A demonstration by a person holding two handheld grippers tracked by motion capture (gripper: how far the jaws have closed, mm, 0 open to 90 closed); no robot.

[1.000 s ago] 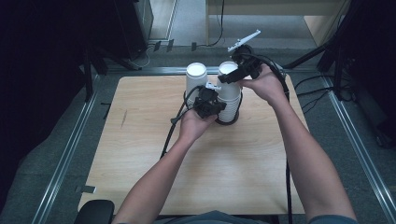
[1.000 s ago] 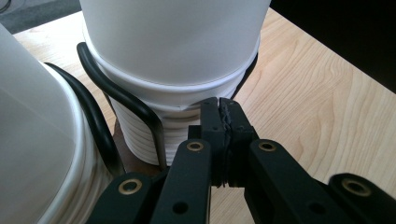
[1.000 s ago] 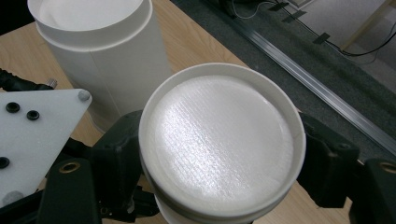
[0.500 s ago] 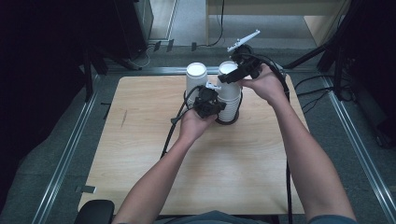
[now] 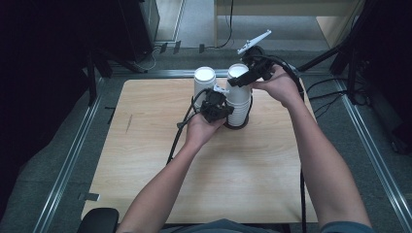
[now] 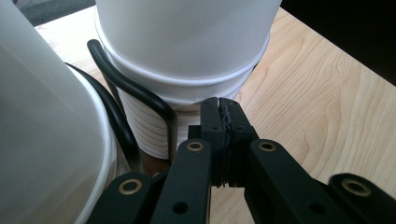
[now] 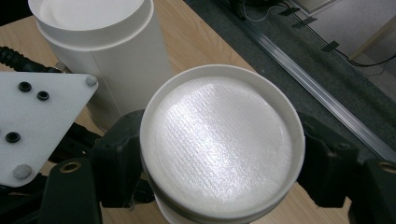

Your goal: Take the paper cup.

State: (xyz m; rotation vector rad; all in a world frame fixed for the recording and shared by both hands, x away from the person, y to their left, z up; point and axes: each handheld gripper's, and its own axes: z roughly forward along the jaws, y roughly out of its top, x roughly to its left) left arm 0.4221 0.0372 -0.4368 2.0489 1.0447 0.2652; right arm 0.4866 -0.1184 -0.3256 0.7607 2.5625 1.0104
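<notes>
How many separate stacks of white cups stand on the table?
2: one stack at the back left, free; the stack beside it, its top cup held by the right gripper. Cups per stack can't be counted.

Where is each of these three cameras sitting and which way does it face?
High view: above the person's side, looking forward and down on the wooden table; both forearms and tools show.
Left gripper view: on the left tool, looking level at the cup stack; its shut jaws show.
Right gripper view: on the right tool, looking down on the top cup it clamps.
Shared: every view shows both white cup stacks.
</notes>
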